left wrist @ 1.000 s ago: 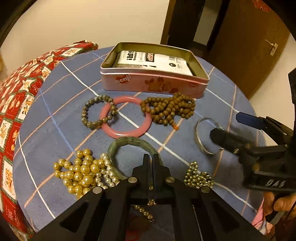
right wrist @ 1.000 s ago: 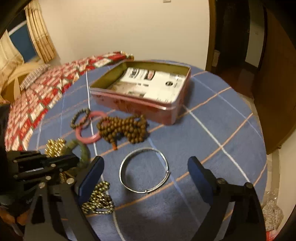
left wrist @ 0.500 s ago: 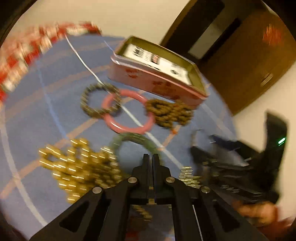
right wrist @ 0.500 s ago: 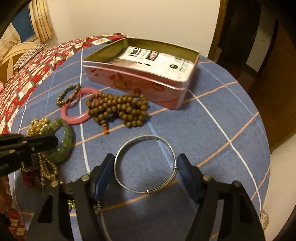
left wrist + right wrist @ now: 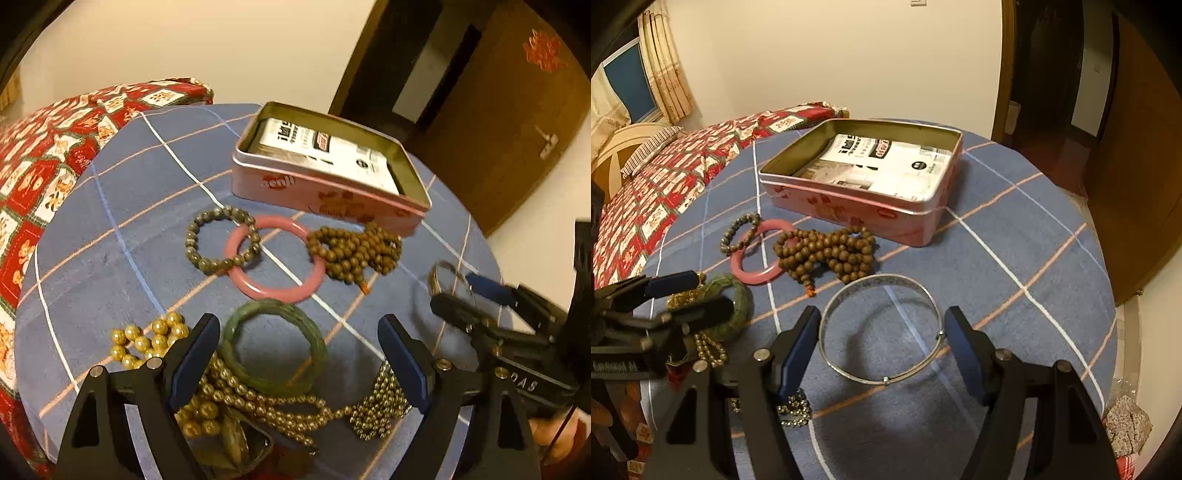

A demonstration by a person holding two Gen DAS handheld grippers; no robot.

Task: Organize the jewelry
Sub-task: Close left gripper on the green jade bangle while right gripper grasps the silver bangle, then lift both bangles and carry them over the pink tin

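1. The left gripper [image 5: 295, 363], shut a second ago, has just been opened; its jaws now stand apart around the green bangle [image 5: 275, 347], not clamping it.
2. The right gripper [image 5: 882, 349] has been narrowed around the silver bangle [image 5: 881, 328] on the worktop [image 5: 1015, 236]; contact cannot be told.
3. Both pickups look imminent.
4. On the pink tin [image 5: 325, 192], red lettering shows, too blurred to be read.

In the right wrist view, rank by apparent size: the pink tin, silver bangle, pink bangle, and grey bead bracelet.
1. pink tin
2. silver bangle, though it lies nearest the camera, which inflates it
3. pink bangle
4. grey bead bracelet, farther off, so its true size against the pink bangle is unsure
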